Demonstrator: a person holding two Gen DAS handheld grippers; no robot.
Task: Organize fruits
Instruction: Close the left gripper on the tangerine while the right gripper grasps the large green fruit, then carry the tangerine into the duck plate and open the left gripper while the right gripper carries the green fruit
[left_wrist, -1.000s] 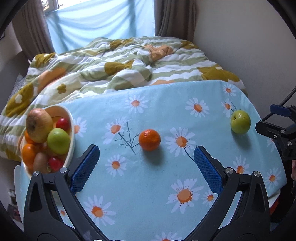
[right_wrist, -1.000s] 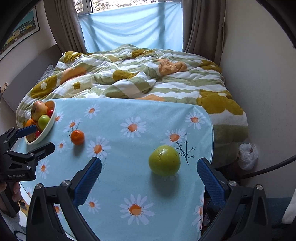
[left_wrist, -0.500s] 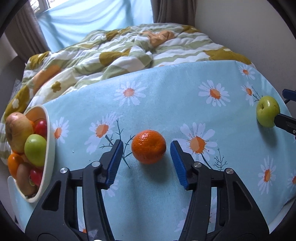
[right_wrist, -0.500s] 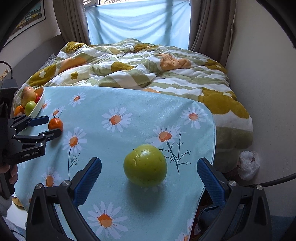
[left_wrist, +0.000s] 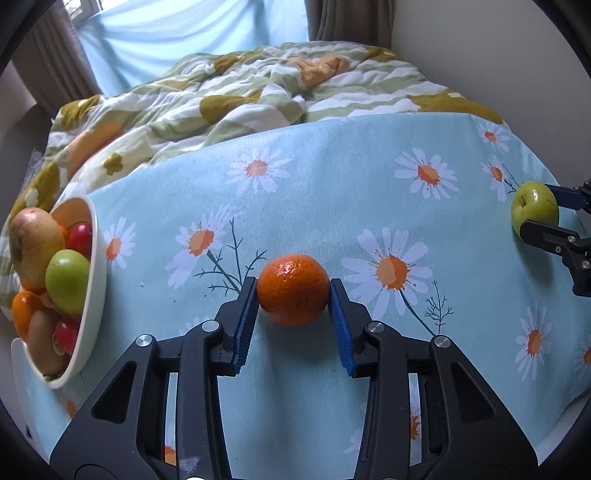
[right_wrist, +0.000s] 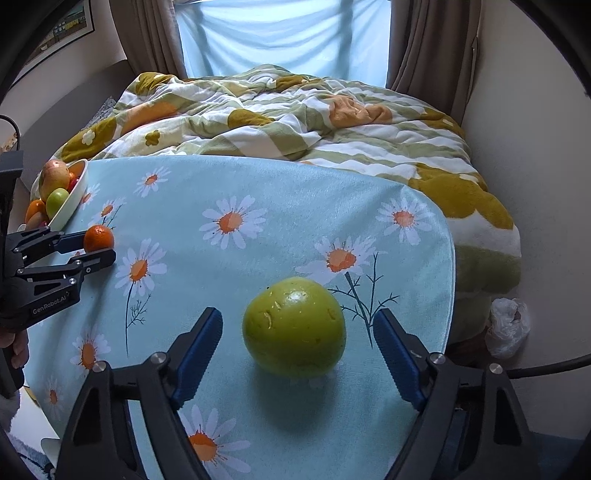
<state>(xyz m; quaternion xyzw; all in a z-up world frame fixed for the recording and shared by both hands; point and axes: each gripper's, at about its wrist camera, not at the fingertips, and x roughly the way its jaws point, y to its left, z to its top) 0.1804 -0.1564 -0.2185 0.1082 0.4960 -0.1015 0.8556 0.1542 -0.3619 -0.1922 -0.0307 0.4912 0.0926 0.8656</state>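
Note:
An orange mandarin (left_wrist: 293, 288) lies on the daisy-print tablecloth (left_wrist: 332, 192), and my left gripper (left_wrist: 293, 284) is shut on it, both blue pads pressed against its sides. To the right a green apple (right_wrist: 294, 326) rests near the table's right edge. My right gripper (right_wrist: 298, 314) straddles it with its jaws closing; a gap remains on each side, so neither pad touches. In the left wrist view the apple (left_wrist: 533, 206) shows at the far right. From the right wrist view the left gripper (right_wrist: 99, 245) clamps the mandarin (right_wrist: 98, 237) at far left.
A white bowl (left_wrist: 96, 258) with several fruits stands at the table's left edge, close to the mandarin. A bed with a rumpled floral duvet (right_wrist: 295, 122) lies behind the table. A wall runs close on the right, with a plastic bag (right_wrist: 508, 326) on the floor.
Both grippers came down to the table. The left one went from wide open to shut on the mandarin. The right one's fingers narrowed around the green apple.

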